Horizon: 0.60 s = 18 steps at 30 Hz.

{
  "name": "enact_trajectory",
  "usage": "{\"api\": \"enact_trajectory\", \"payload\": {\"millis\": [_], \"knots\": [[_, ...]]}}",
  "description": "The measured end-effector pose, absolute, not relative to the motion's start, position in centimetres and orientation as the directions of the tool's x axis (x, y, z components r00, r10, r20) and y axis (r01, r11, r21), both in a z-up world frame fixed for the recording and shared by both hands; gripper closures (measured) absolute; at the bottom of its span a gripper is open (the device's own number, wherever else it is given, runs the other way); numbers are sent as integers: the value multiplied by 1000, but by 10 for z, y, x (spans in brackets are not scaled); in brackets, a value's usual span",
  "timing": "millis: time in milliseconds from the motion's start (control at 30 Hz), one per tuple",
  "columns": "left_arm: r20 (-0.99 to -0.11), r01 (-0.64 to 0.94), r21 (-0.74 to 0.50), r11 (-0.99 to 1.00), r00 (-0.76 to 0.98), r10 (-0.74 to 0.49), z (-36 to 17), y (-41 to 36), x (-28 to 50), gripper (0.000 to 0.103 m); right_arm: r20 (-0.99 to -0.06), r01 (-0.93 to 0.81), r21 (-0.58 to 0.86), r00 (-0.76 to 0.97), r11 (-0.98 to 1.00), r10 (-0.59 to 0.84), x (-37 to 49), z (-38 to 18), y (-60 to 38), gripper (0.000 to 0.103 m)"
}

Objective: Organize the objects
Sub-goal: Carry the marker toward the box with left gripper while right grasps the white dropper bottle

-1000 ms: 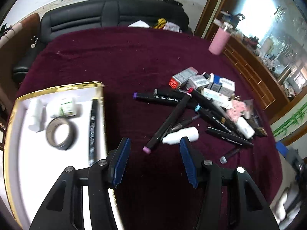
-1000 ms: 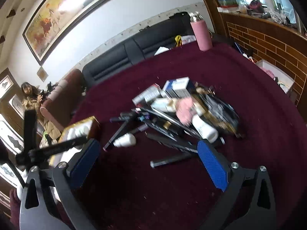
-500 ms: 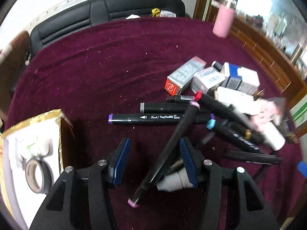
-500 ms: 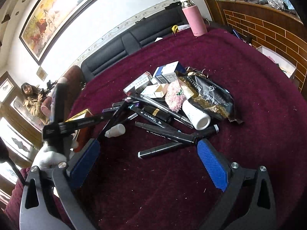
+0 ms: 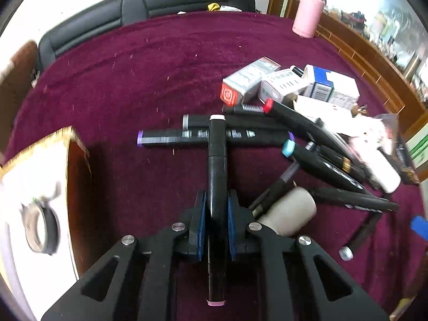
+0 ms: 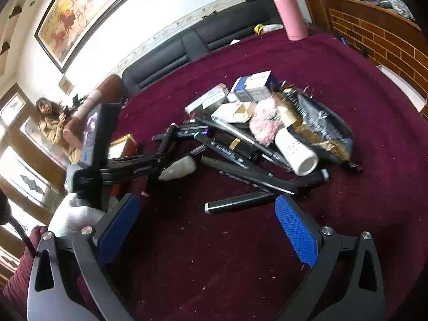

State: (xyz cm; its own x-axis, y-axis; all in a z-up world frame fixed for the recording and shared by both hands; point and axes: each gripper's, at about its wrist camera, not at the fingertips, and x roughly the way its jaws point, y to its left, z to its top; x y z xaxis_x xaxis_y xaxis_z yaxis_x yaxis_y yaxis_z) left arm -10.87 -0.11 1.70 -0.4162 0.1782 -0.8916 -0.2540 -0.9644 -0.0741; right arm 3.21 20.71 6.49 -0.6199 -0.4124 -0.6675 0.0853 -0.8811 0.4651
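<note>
On the dark red cloth lies a pile of black markers (image 5: 307, 133) with small boxes (image 5: 248, 83) behind it. My left gripper (image 5: 216, 200) is shut on one black marker with pink ends (image 5: 217, 165), gripped near its middle; its far end rests across a purple-capped marker (image 5: 187, 137). The right wrist view shows that left gripper (image 6: 160, 160) and its marker (image 6: 167, 139) from the side. My right gripper (image 6: 207, 203) hangs open over the cloth, with nothing between its fingers, just short of a loose grey-tipped marker (image 6: 240, 203).
A gold-rimmed white tray (image 5: 71, 133) at the left holds a tape roll (image 5: 40, 227). A small white bottle (image 5: 289, 214) lies right of the left gripper. A black pouch (image 6: 321, 131), pink fluff (image 6: 264, 123) and white tube (image 6: 297, 152) sit at the pile's right. A pink flask (image 5: 307, 13) stands far back.
My left gripper moved right from beside the tray to the marker pile, came down and shut on the pink-ended marker. The right gripper stays open and has barely moved.
</note>
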Motion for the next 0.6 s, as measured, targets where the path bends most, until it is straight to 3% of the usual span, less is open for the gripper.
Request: {"api": "enact_trajectory", "payload": {"millis": [133,300,367,500,567,600], "knots": [[-874,-203,-224,-953,-392,289,23,-22,-88,92,-686,101,454,-595,-885,-419,27,63,204,1],[-840,-211,-268,-940,-427,336,42,-32,-44,92,-735,128,422,-532,-898,-421,18,60,190,4],[-823,-229,-289,-930,-436,363,49,-31,-27,92,-786,82,382,-494,-920,-370,15,51,186,10],[-805,-249,-295,-923,-455,380,55,-30,-12,92,-831,-58,433,-411,-899,-374,6,27,193,30],[-796,-248,-295,-923,-470,381,58,-35,-6,92,-849,-96,419,-393,-903,-353,3,24,193,48],[-791,-247,-300,-921,-475,385,59,-38,-4,92,-839,-64,428,-398,-901,-370,3,29,186,48]]}}
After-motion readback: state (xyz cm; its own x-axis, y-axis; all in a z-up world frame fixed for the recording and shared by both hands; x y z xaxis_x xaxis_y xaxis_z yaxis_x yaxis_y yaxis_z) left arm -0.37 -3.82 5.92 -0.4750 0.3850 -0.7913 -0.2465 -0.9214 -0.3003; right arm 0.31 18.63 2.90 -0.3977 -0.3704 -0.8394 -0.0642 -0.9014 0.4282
